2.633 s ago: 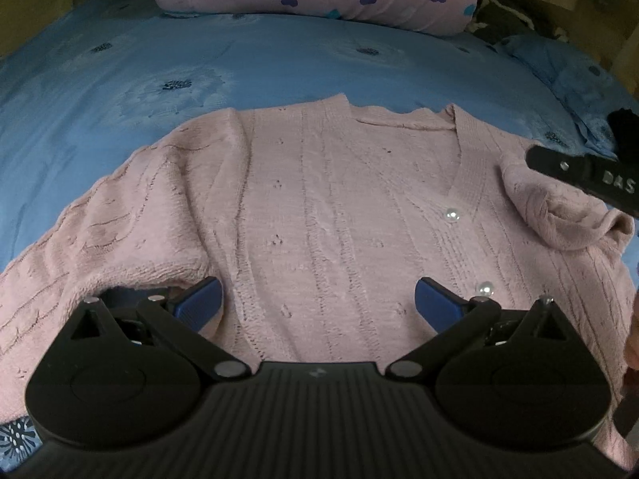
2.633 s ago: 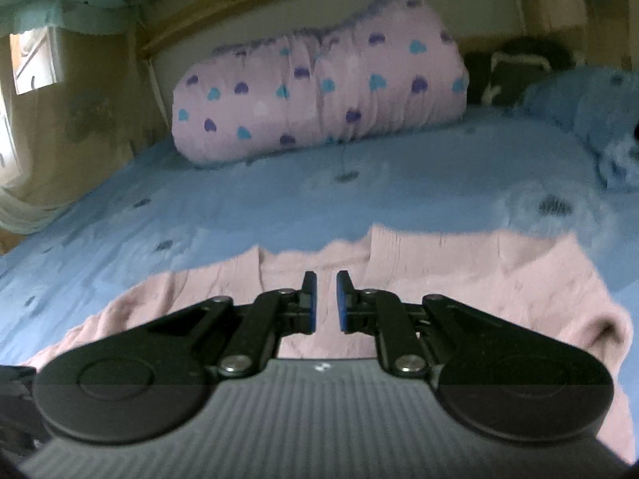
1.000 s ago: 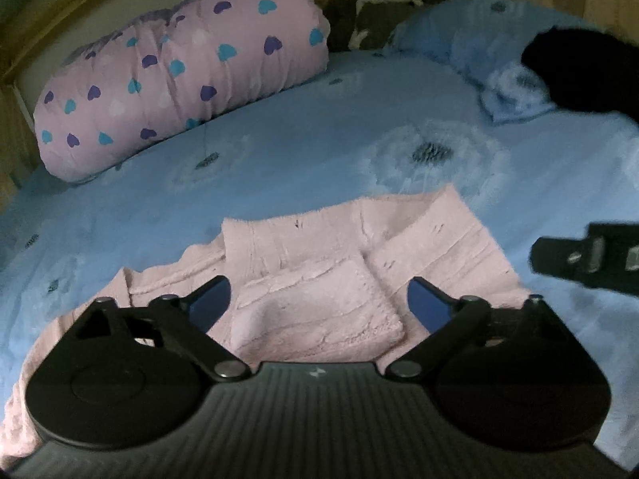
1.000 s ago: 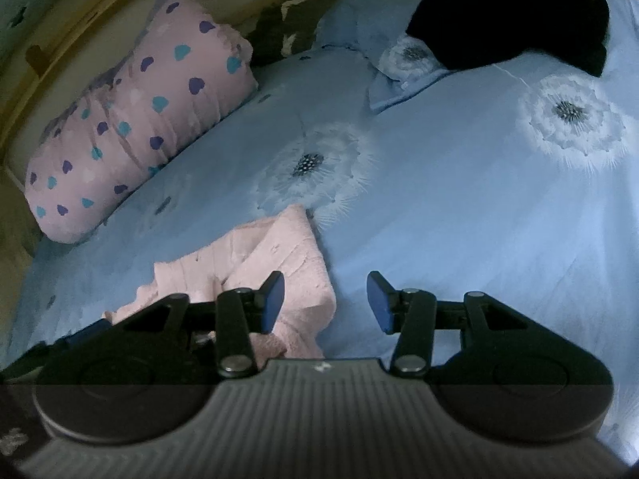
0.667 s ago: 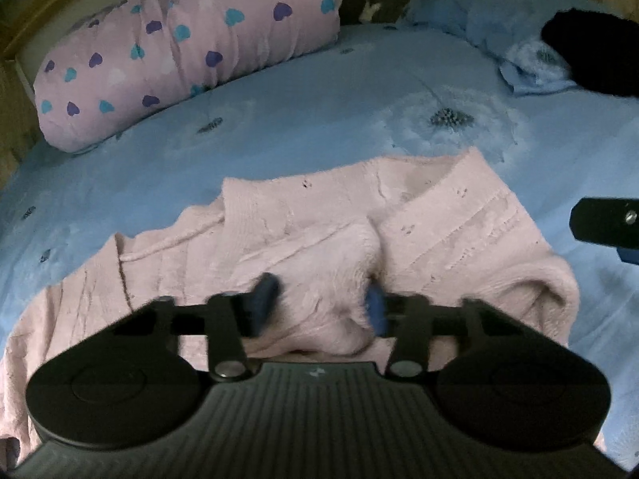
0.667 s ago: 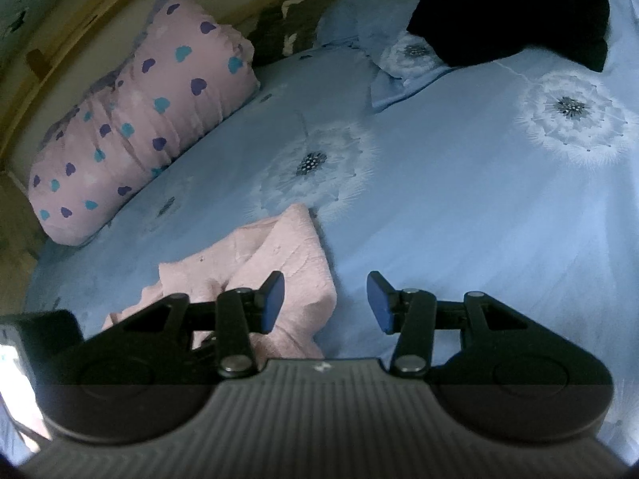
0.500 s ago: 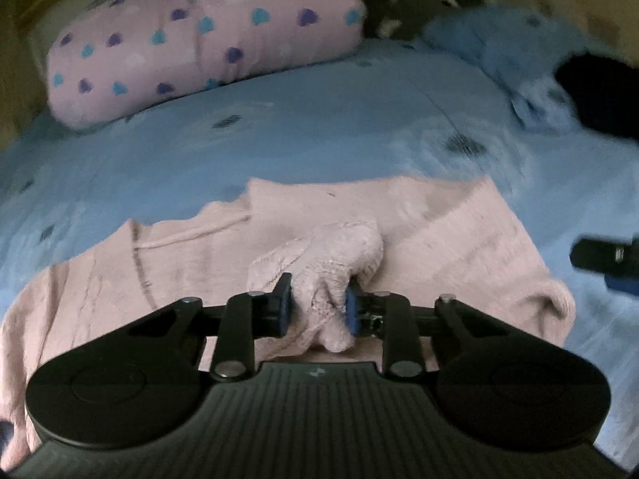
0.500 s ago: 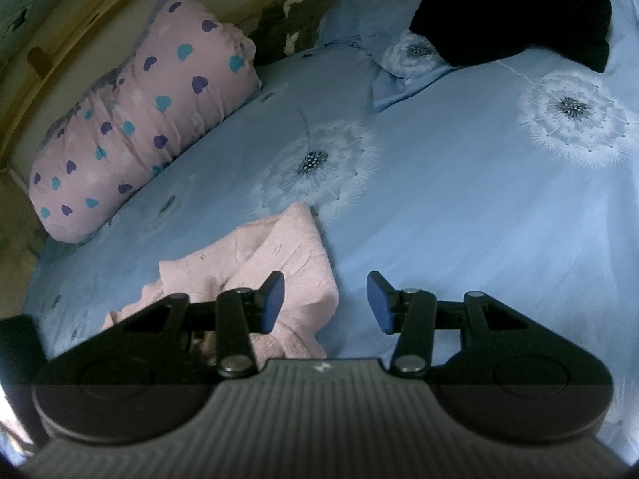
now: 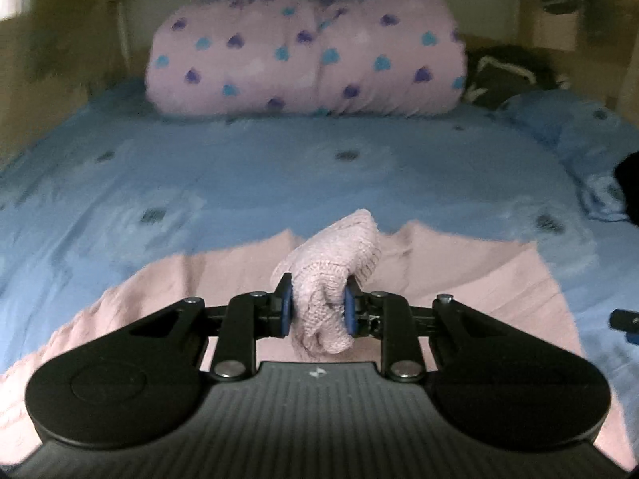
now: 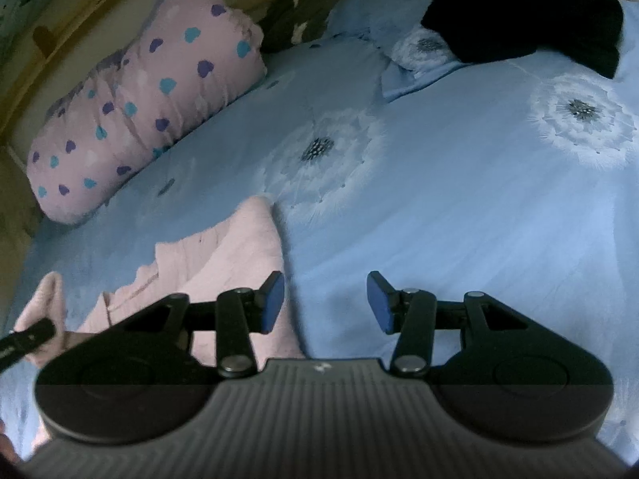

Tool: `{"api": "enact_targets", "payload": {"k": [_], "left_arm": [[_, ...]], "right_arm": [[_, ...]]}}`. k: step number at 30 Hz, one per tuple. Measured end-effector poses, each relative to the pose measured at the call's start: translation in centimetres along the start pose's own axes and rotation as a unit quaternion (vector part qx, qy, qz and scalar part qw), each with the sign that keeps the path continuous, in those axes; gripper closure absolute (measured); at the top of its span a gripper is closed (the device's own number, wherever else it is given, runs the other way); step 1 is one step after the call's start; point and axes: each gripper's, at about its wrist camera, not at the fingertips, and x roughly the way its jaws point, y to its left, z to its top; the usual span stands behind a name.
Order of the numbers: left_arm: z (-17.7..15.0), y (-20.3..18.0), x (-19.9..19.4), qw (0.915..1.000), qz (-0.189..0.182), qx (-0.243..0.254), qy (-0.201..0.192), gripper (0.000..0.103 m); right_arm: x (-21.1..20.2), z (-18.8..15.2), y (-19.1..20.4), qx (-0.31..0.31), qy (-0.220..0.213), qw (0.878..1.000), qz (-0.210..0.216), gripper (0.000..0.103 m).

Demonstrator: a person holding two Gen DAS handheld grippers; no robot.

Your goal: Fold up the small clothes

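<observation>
The left gripper (image 9: 317,308), which a second ago stood wide open over the folded pink knit cardigan (image 9: 459,279), now has its blue pads (image 9: 286,311) pinched onto a bunched wad of that knit, most likely a sleeve end (image 9: 335,263). The wad bulges up and forward between the jaws and hangs a little below them. The grip looks settled, and the fabric fills the narrow gap.

The view from that gripper has also swung. It now looks square at the heart-print pillow (image 9: 307,52) at the head of the bed, where before the pillow sat off to the upper left. The body of the cardigan lies flat on the blue dandelion bedsheet (image 9: 279,167), spread to both sides of the held wad and nearer the camera than the pillow.

The right gripper (image 10: 325,303) has not shifted. Its jaws stand partly apart with nothing between them, over bare sheet just right of the cardigan's edge (image 10: 247,247). In its view the left gripper's dark tip (image 10: 24,339) shows at the far left, with the pink wad (image 10: 44,299) lifted clear of the cardigan on the side away from the pillow's foot.

My reading is that the fold is being reopened or redone. A sleeve is picked up and pulled outward, probably to be laid across the body again more neatly. The black garment (image 10: 531,12) to the right of the pillow waits untouched.
</observation>
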Motion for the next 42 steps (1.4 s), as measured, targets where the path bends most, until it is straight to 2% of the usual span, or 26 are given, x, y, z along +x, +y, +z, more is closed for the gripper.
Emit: {"api": "enact_targets", "payload": {"k": [2,5,7,10,16,23,29,31,38,39,40,41,42], "left_arm": [[-1.0,1.8,0.6,0.9995,-0.005,-0.026,0.020,0.073],[-2.5,3.5,1.5,0.9983,0.001,-0.041,0.040,0.060],[-3.2,4.2,1.5,0.9987,0.013,-0.032,0.038,0.042],[-3.6,5.0,0.9,0.9994,0.023,-0.015,0.022,0.025],[-3.9,6.3,-0.5,0.9980,0.060,0.017,0.010,0.019],[-4.0,9.2,-2.0,0.9975,0.069,-0.009,0.015,0.019],[-3.5,10.1,-3.5,0.9987,0.022,-0.043,0.013,0.019],[-3.6,9.9,-3.0,0.9986,0.008,-0.046,0.025,0.019],[-5.0,9.5,1.5,0.9960,0.032,-0.041,0.072,0.021],[-5.2,9.7,2.0,0.9956,0.028,-0.047,0.077,0.025],[-5.3,9.8,2.4,0.9956,0.021,-0.050,0.077,0.046],[-5.4,9.8,2.5,0.9955,0.017,-0.052,0.077,0.056],[-5.4,9.8,2.5,0.9955,0.015,-0.056,0.075,0.072]], "right_arm": [[0.2,-0.3,0.5,-0.014,0.005,1.000,0.000,0.053],[0.7,-0.8,1.3,-0.038,0.018,0.999,0.002,0.053],[1.1,-1.1,1.9,-0.056,0.028,0.998,0.004,0.053],[1.6,-1.7,2.7,-0.080,0.042,0.996,0.007,0.053],[1.9,-2.4,3.7,-0.110,0.057,0.992,0.014,0.053],[2.0,-2.5,3.9,-0.114,0.060,0.992,0.015,0.054],[2.0,-2.5,3.9,-0.114,0.060,0.992,0.015,0.054],[2.0,-2.5,3.9,-0.114,0.060,0.992,0.015,0.054],[2.1,-2.6,3.9,-0.113,0.061,0.992,0.014,0.054],[2.1,-2.6,3.9,-0.113,0.060,0.992,0.014,0.054],[2.1,-2.6,3.9,-0.113,0.061,0.992,0.013,0.054],[2.3,-2.6,3.8,-0.113,0.061,0.992,0.012,0.054],[2.4,-2.6,3.7,-0.112,0.062,0.992,0.011,0.054]]}}
